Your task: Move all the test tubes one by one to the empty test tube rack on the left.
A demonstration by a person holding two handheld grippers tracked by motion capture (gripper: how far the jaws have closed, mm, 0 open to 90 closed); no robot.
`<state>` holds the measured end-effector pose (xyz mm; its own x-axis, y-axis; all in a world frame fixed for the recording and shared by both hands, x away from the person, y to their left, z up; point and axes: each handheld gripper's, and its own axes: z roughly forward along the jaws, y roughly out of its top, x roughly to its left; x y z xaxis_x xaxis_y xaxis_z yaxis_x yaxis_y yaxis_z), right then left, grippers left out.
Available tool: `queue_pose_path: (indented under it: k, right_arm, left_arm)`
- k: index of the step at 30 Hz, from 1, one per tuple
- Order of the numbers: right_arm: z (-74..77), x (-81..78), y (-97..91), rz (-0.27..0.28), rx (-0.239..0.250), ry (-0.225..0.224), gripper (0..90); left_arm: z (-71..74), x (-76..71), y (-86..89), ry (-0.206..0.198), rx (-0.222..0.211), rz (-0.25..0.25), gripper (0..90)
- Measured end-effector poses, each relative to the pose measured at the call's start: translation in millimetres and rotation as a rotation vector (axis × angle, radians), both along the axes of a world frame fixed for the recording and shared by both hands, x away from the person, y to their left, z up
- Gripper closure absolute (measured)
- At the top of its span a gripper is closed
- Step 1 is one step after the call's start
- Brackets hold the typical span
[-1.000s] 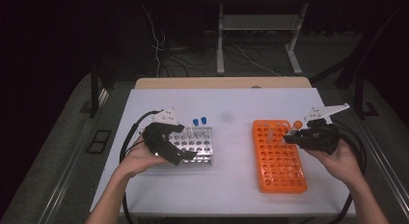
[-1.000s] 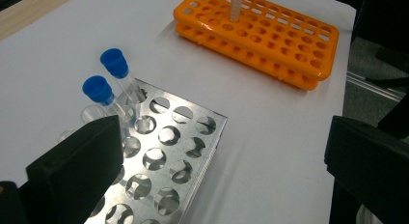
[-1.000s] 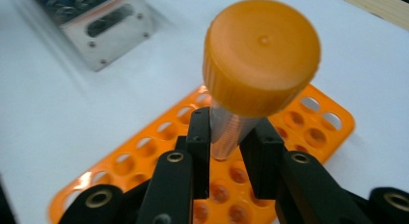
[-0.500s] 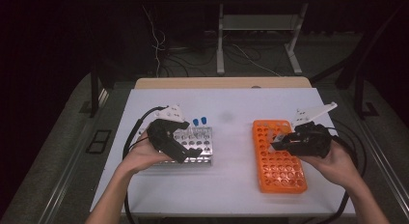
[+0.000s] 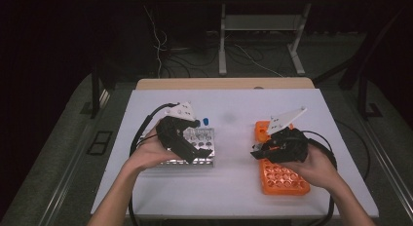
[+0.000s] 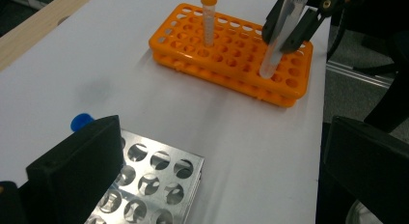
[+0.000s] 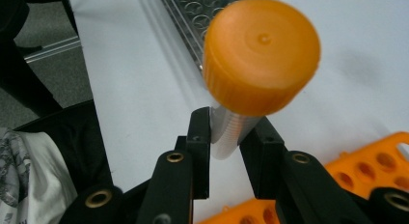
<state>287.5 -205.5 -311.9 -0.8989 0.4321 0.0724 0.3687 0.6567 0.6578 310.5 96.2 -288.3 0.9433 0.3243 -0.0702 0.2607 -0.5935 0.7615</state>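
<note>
My right gripper is shut on a clear tube with an orange cap. In the high view the right gripper hangs over the left edge of the orange rack. The left gripper view has the held tube tilted, its tip just above the orange rack. A second orange-capped tube stands upright in that rack. My left gripper is open with nothing between its jaws. It hovers over the metal rack.
Blue caps lie on the white table behind the metal rack; one blue cap peeks past my left jaw. Bare table lies between the two racks. Cables trail from both grippers.
My right gripper has carried the tube leftward and a little up over the orange rack. The left gripper has drifted slightly right and up over the metal rack.
</note>
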Motion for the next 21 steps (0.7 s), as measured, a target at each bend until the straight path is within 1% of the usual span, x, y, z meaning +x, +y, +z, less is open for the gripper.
queue_pose_path:
  k: [2,4,13,17,21]
  right_arm:
    - [-1.8,0.1,5.6,0.015,-0.003,0.002,73.6]
    - [-3.9,0.1,11.2,0.028,-0.007,0.005,73.6]
    - [-10.5,-2.6,31.5,0.081,-0.019,0.020,73.6]
    - [-13.4,-4.3,38.8,0.100,-0.026,0.026,73.6]
    - [-16.3,-5.5,44.7,0.116,-0.028,0.029,73.6]
  left_arm:
    - [2.7,-0.6,-4.3,-0.006,-0.001,-0.011,0.0]
    - [5.7,-0.6,-9.0,-0.014,0.009,-0.027,0.0]
    - [13.8,-1.0,-33.7,-0.016,0.043,-0.091,0.6]
    - [14.0,-1.7,-46.1,-0.010,0.067,-0.136,4.6]
    - [13.5,-3.7,-57.8,0.002,0.081,-0.194,14.0]
